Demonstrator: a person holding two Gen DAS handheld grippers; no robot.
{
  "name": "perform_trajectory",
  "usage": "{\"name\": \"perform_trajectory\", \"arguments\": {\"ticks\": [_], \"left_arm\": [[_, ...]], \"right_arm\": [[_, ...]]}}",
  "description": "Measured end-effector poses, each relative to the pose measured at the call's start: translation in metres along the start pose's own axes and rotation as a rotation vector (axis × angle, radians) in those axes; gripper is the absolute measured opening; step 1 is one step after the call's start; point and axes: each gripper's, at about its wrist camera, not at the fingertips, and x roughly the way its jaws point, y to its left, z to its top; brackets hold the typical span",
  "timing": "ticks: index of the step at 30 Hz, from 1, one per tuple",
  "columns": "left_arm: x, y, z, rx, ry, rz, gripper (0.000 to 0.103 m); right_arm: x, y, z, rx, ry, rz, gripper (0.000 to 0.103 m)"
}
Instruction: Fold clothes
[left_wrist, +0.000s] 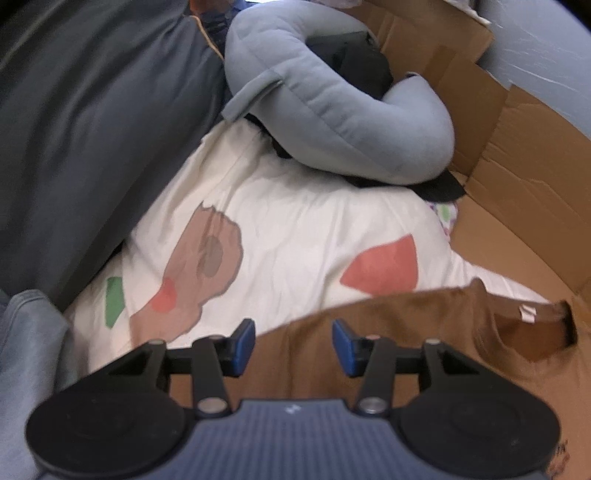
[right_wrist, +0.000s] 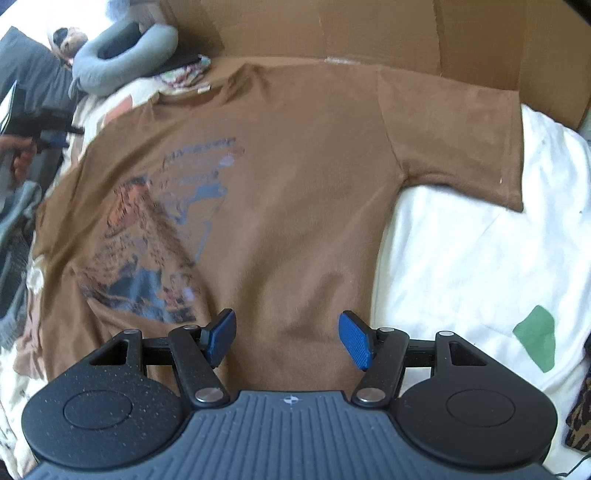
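2 claws (left_wrist: 293, 345) (right_wrist: 287, 338) hang wide apart, holding nothing, above a flat brown T-shirt (right_wrist: 288, 177).

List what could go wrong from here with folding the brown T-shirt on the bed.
1. The brown T-shirt lies flat on a soft white duvet; a pinch could gather bedding along with the shirt.
2. Its far sleeve lies against the cardboard wall, which may crowd a fold there.
3. The collar end sits close to the grey neck pillow, so the left gripper or right gripper, both open, could bump it.
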Motion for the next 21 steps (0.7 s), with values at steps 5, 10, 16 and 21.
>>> {"name": "perform_trajectory", "arguments": {"ticks": [5,10,16,21], "left_arm": [[-0.037,0.008,-0.004,0.012,0.013,-0.006,0.049],[-0.081,0.013,-0.007,0.066,0.051,-0.014,0.05],[-0.15,0.01,-0.004,0.095,0.067,-0.036,0.052],[-0.213,0.006,-0.003,0.1,0.06,-0.051,0.059]], "right_arm": [[-0.022,-0.004,0.01,0.032,-0.046,-0.008,0.068],[-0.058,-0.019,0.031,0.069,-0.073,-0.023,0.068],[-0.12,-0.029,0.055,0.123,-0.153,-0.014,0.068],[-0.174,-0.027,0.072,0.117,-0.187,0.001,0.068]]}}
